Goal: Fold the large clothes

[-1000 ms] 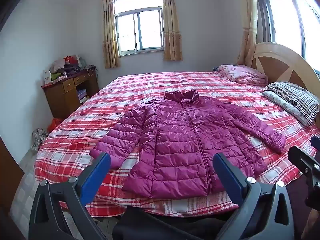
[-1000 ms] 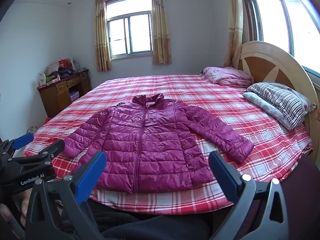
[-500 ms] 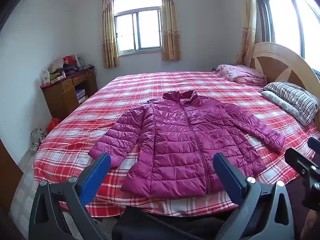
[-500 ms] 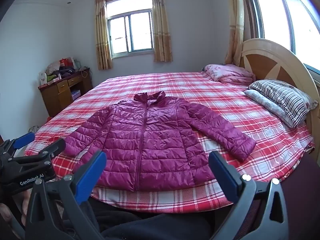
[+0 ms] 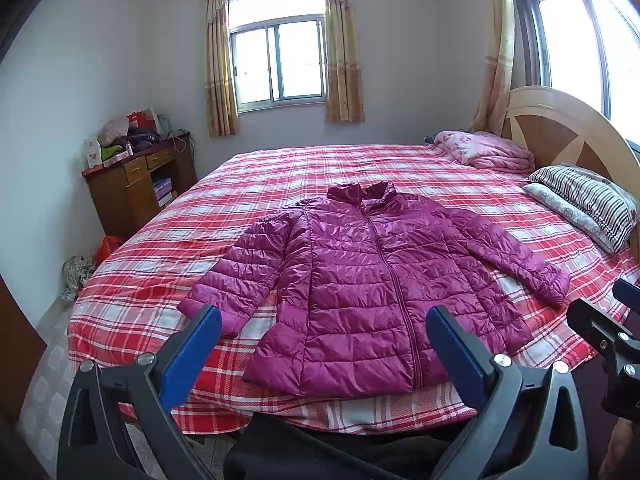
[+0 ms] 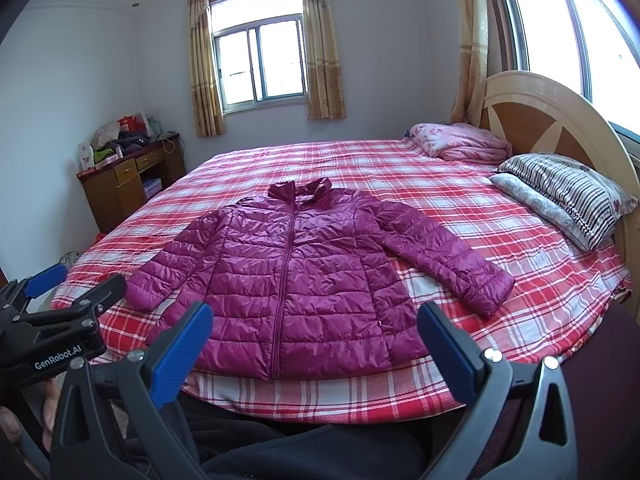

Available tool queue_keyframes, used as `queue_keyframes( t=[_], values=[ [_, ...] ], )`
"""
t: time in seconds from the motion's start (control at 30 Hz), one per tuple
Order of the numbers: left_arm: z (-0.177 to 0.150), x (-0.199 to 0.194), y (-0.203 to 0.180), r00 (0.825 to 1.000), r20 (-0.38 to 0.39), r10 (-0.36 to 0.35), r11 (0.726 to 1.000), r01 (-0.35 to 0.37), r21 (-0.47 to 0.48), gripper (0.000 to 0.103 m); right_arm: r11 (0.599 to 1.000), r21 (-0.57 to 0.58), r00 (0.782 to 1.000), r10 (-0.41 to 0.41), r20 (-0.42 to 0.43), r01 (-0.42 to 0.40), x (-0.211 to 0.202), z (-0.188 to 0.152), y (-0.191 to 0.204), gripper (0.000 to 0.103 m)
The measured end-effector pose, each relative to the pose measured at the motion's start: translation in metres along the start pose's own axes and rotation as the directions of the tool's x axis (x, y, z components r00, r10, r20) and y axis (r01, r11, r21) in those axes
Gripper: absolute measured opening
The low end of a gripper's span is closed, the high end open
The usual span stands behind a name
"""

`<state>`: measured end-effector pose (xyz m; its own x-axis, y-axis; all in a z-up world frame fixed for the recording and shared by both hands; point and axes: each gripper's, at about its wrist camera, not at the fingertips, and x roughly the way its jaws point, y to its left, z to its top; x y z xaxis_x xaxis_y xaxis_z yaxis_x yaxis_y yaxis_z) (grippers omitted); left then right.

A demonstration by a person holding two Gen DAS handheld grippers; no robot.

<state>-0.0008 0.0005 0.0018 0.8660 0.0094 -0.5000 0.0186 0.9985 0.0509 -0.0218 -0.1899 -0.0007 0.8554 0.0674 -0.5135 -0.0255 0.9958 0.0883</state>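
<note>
Because the magenta puffer jacket [image 5: 372, 288] lies zipped, front up and sleeves spread at the near edge of the plaid bed [image 5: 280, 168], presumably for reach, the left gripper [image 5: 324, 344] and right gripper [image 6: 316, 340] hover wide open, empty, short of it.

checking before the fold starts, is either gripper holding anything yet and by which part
Nothing is held. The left gripper and right gripper both stand open, short of the bed, and the purple jacket lies flat and untouched.
</note>
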Motion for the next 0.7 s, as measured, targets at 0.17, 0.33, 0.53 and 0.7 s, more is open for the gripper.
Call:
queue_keyframes(
  t=[0.17, 0.33, 0.53, 0.7],
  values=[
    [0.0001, 0.0, 0.0009, 1.0, -0.001, 0.0, 1.0, 0.0, -0.002, 0.102, 1.0, 0.006, 1.0, 0.001, -0.001, -0.001, 0.0003, -0.0005, -0.0007, 0.103],
    [-0.0002, -0.001, -0.0009, 1.0, 0.001, 0.001, 1.0, -0.001, 0.002, 0.102, 1.0, 0.008, 1.0, 0.004, -0.003, -0.004, 0.0004, -0.0005, -0.0012, 0.103],
    [0.0001, -0.0018, 0.0, 1.0, 0.005, 0.001, 1.0, -0.001, -0.002, 0.102, 1.0, 0.012, 1.0, 0.005, -0.004, -0.005, 0.0009, -0.0011, -0.0015, 0.103],
    [0.0012, -0.0012, -0.0006, 1.0, 0.003, 0.001, 1.0, -0.001, 0.001, 0.102, 1.0, 0.013, 1.0, 0.006, -0.007, -0.006, 0.0012, -0.0012, -0.0023, 0.103]
  ],
)
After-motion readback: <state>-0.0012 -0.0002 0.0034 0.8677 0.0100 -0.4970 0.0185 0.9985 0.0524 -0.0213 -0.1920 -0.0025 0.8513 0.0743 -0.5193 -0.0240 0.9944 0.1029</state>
